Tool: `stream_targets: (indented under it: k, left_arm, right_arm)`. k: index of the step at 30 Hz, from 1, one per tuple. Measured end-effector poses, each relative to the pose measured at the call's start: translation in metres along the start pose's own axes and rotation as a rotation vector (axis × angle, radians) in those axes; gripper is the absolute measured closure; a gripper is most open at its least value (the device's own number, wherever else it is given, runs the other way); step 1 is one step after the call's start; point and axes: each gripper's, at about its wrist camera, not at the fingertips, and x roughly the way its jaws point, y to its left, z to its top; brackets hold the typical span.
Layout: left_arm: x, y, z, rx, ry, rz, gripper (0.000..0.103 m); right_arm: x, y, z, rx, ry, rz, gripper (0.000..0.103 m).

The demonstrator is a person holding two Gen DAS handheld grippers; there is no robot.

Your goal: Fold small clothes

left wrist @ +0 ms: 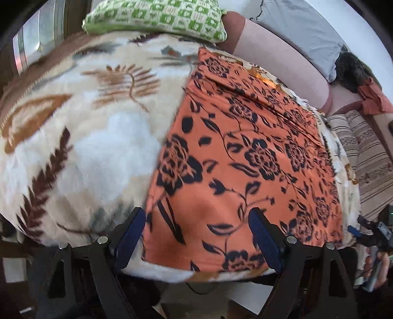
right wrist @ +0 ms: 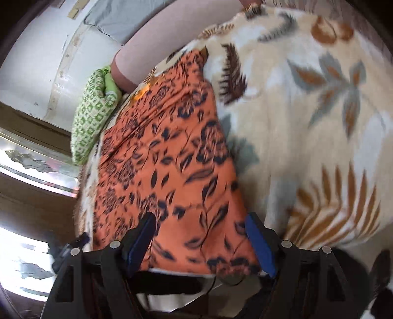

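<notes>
An orange garment with a black flower print (left wrist: 245,152) lies spread flat on a cream fleece blanket (left wrist: 81,137). It also shows in the right wrist view (right wrist: 172,166). My left gripper (left wrist: 196,216) is open and empty, its blue-padded fingers (left wrist: 130,233) straddling the garment's near left corner just above the cloth. My right gripper (right wrist: 201,220) is open and empty over the garment's near right corner, with its right finger (right wrist: 260,245) at the garment's edge. In the left wrist view the right gripper (left wrist: 368,233) shows at the far right edge.
A green and white patterned cushion (left wrist: 157,17) lies at the bed's far end, also in the right wrist view (right wrist: 93,115). A pink bolster (left wrist: 282,56), a grey pillow (left wrist: 302,32) and dark and rust clothes (left wrist: 368,86) lie along the back. A striped cover (left wrist: 368,157) is at right.
</notes>
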Motion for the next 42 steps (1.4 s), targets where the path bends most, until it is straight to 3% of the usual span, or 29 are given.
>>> stream_targets:
  k: [4, 10, 12, 13, 15, 17, 19, 22, 24, 25, 26, 27, 28, 29, 30, 31, 32, 33, 38, 42]
  left_arm:
    - [0.004, 0.008, -0.007, -0.026, 0.020, 0.015, 0.017]
    - [0.005, 0.013, -0.014, -0.045, 0.030, -0.019, 0.018]
    - [0.012, 0.019, -0.013, -0.082, 0.044, -0.039, 0.018]
    - [0.014, 0.022, -0.012, -0.101, 0.053, -0.035, 0.018]
    - [0.014, 0.025, -0.015, -0.113, 0.054, -0.042, 0.035]
    - [0.015, 0.027, -0.017, -0.085, 0.065, 0.015, 0.069]
    - [0.013, 0.033, -0.018, -0.078, 0.071, 0.049, 0.082]
    - [0.010, 0.044, -0.018, -0.115, 0.083, -0.006, 0.082]
    - [0.011, 0.047, -0.019, -0.117, 0.079, -0.024, 0.074]
    - [0.011, 0.047, -0.019, -0.121, 0.076, -0.043, 0.062]
    - [0.010, 0.045, -0.020, -0.118, 0.070, -0.068, 0.049]
    - [0.011, 0.041, -0.020, -0.106, 0.062, -0.074, 0.046]
    - [0.013, 0.037, -0.020, -0.085, 0.061, -0.055, 0.045]
    - [0.014, 0.031, -0.021, -0.052, 0.063, -0.021, 0.052]
    - [0.015, 0.025, -0.022, -0.010, 0.061, 0.040, 0.064]
    - [0.015, 0.021, -0.022, 0.025, 0.060, 0.094, 0.090]
    - [0.014, 0.021, -0.021, 0.029, 0.060, 0.079, 0.095]
    - [0.008, 0.024, -0.019, -0.007, 0.055, 0.029, 0.095]
    - [-0.029, 0.016, -0.010, -0.004, -0.044, 0.010, 0.095]
    - [0.001, 0.027, -0.010, -0.016, 0.034, 0.067, 0.094]
  right_arm:
    - [0.007, -0.005, -0.007, -0.008, 0.041, -0.018, 0.025]
    - [0.009, 0.000, 0.004, -0.065, 0.007, -0.043, 0.025]
    - [0.030, -0.011, 0.006, -0.022, 0.068, -0.031, 0.027]
    - [0.036, -0.013, 0.005, -0.013, 0.087, -0.024, 0.033]
    - [0.039, -0.010, -0.003, -0.029, 0.107, -0.012, 0.043]
    - [0.039, -0.014, -0.007, -0.015, 0.119, -0.022, 0.070]
    - [0.038, -0.022, -0.009, 0.014, 0.119, -0.027, 0.072]
    - [0.032, -0.016, -0.011, -0.008, 0.104, -0.021, 0.071]
    - [0.035, -0.011, -0.012, -0.030, 0.109, -0.060, 0.057]
    - [0.038, -0.008, -0.012, -0.037, 0.118, -0.063, 0.037]
    - [0.039, -0.006, -0.014, -0.052, 0.122, -0.066, 0.036]
    - [0.040, -0.004, -0.014, -0.064, 0.123, -0.076, 0.036]
    - [0.041, -0.003, -0.014, -0.072, 0.125, -0.084, 0.036]
    - [0.042, -0.004, -0.014, -0.069, 0.131, -0.077, 0.038]
    - [0.043, -0.006, -0.014, -0.061, 0.141, -0.066, 0.041]
    - [0.044, -0.008, -0.014, -0.056, 0.157, -0.063, 0.071]
    - [0.043, -0.010, -0.015, -0.037, 0.165, -0.044, 0.094]
    - [0.041, -0.010, -0.017, -0.016, 0.156, -0.035, 0.094]
    - [0.012, 0.002, -0.021, 0.003, 0.097, 0.064, 0.094]
    - [0.026, -0.023, -0.017, 0.074, 0.096, -0.057, 0.090]
